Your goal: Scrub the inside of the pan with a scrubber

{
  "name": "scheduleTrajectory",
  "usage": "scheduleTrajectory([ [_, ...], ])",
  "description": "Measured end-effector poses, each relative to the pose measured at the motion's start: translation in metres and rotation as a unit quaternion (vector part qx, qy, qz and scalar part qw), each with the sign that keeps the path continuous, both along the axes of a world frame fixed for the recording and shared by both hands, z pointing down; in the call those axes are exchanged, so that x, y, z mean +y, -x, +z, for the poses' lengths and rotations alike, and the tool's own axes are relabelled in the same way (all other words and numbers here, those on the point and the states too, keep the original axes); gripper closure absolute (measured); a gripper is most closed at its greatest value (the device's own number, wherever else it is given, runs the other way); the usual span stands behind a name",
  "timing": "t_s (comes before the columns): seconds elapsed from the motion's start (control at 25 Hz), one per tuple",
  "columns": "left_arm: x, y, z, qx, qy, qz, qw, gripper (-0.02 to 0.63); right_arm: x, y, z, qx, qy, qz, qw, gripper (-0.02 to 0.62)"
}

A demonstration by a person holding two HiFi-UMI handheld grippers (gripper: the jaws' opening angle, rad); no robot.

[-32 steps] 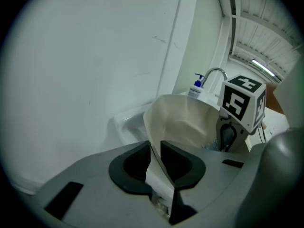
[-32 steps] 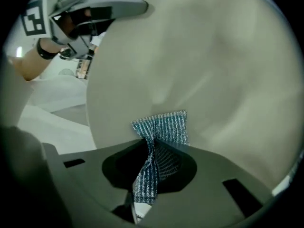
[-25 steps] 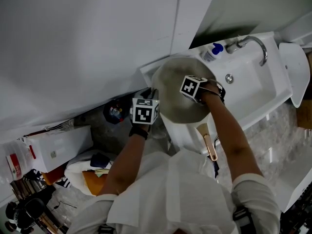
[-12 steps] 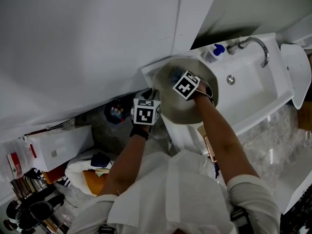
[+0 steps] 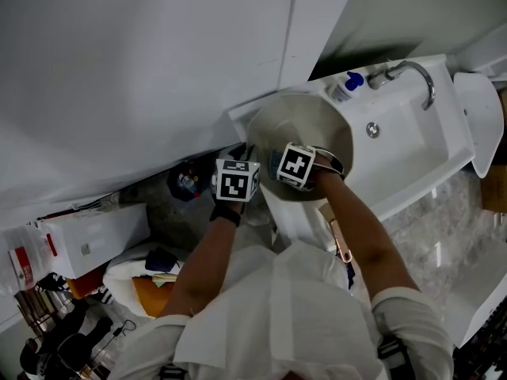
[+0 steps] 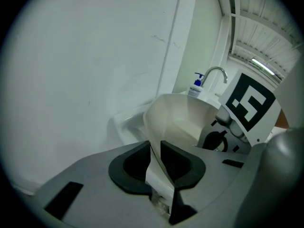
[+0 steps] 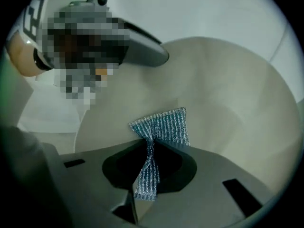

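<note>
Head view, pan: the pale round pan [image 5: 309, 121] sits tilted at the left end of the white sink [image 5: 416, 145], close under the wall [image 5: 142, 70].
Head view, left gripper: the left gripper [image 5: 247, 157] sits at the pan's left edge, with its marker cube [image 5: 236, 180] just behind.
Head view, right gripper: the right gripper [image 5: 295, 167] is over the pan's near side. Its own cube and the forearm [image 5: 356, 220] cover its tips and part of the pan floor.
Head view, surroundings: a faucet [image 5: 413, 70] and a soap bottle [image 5: 345, 84] stand behind the sink. A handle [image 5: 341, 240] with a copper-coloured end pokes out beside the right forearm. A white box [image 5: 95, 240] and dark clutter lie well off to the left.
Left gripper view, jaws: the left gripper's [image 6: 156, 145] jaws stand a little apart, clamped on the pan's thin rim, which runs straight up between the pads.
Left gripper view, in the way: the right gripper's cube fills the right side and blocks much of the pan's inside. The faucet and bottle show beyond.
Right gripper view, jaws: the right gripper's [image 7: 151, 144] jaws are nearly together, pinching a silvery-blue mesh scrubber [image 7: 164, 126] at its waist.
Right gripper view, scrubber: its free end fans out past the tips, over the pan's inner wall. Whether it touches cannot be told.
Right gripper view, neighbour: the left gripper reaches in from the upper left onto the rim.
</note>
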State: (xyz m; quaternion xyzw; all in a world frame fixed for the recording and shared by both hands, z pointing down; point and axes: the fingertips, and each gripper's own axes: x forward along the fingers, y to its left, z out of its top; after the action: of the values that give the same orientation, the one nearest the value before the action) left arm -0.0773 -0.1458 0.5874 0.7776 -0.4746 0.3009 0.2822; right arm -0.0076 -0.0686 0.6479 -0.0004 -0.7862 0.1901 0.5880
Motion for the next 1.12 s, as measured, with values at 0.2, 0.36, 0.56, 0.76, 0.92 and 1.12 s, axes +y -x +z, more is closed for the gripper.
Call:
scheduleTrajectory([
  [0.2,0.000,0.000,0.001,0.001,0.002,0.000,1.0000,0.529,0.010,-0.062,0.007,0.091,0.037,0.007,0.995,0.548],
  [0.36,0.000,-0.001,0.001,0.001,0.002,-0.001,1.0000,0.529,-0.015,-0.096,0.007,0.146,0.011,0.041,0.988,0.548],
  [0.56,0.000,0.000,0.001,-0.001,0.000,0.000,1.0000,0.529,-0.078,-0.093,0.007,0.133,-0.094,0.100,0.982,0.548],
  [0.76,0.001,0.000,0.001,-0.003,0.000,-0.001,1.0000,0.529,-0.116,-0.064,-0.001,0.075,-0.172,0.146,0.971,0.548],
  [0.92,0.001,0.000,0.001,-0.004,0.000,-0.001,1.0000,0.529,-0.121,-0.035,-0.005,0.023,-0.191,0.149,0.970,0.548],
  [1.12,0.000,0.000,0.001,-0.003,-0.001,-0.001,1.0000,0.529,-0.097,0.000,-0.007,-0.024,-0.161,0.117,0.980,0.548],
])
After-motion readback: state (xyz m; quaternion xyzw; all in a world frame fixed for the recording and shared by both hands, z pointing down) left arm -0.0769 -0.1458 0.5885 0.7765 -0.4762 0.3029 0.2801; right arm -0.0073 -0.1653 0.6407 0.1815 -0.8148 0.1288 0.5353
